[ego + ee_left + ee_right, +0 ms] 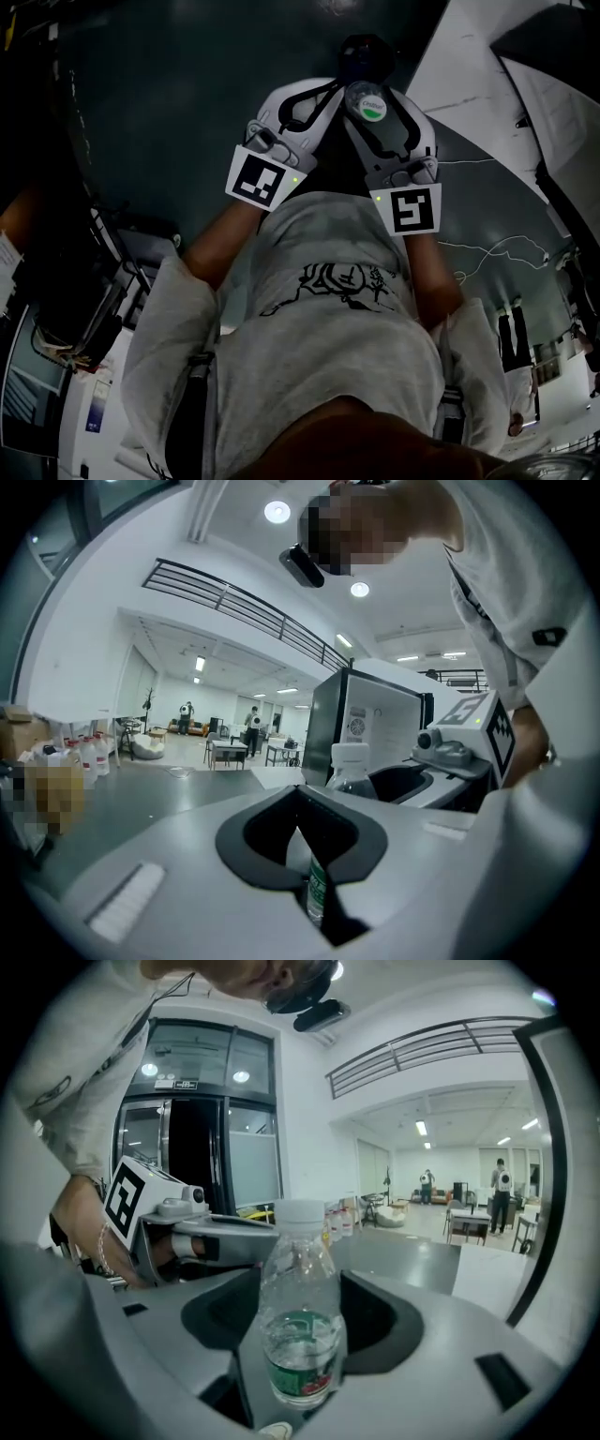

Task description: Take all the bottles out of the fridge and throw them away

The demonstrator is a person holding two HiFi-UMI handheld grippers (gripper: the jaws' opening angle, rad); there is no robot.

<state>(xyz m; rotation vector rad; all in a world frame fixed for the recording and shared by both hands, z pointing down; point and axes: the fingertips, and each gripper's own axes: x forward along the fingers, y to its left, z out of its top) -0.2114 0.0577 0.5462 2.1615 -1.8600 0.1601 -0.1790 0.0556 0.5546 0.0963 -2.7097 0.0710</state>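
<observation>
A small clear bottle (pixel 298 1288) with a white cap, a green label and a little water stands upright between the jaws of my right gripper (pixel 300 1344), which is shut on it. In the head view the bottle (pixel 369 98) shows cap-up in the right gripper (pixel 366 114), held out in front of the person's body. My left gripper (pixel 323 94) sits close beside it on the left, its jaws together and holding nothing. The left gripper view shows the left gripper's (pixel 300 794) pads touching, with the bottle (pixel 351 761) just beyond them.
A dark fridge (pixel 370 724) with a white door stands ahead in the left gripper view. A white panel (pixel 469 66) lies at the head view's upper right. A dark round shape (pixel 366 49) sits past the bottle. Cables (pixel 497 248) trail on the dark floor. People stand far off.
</observation>
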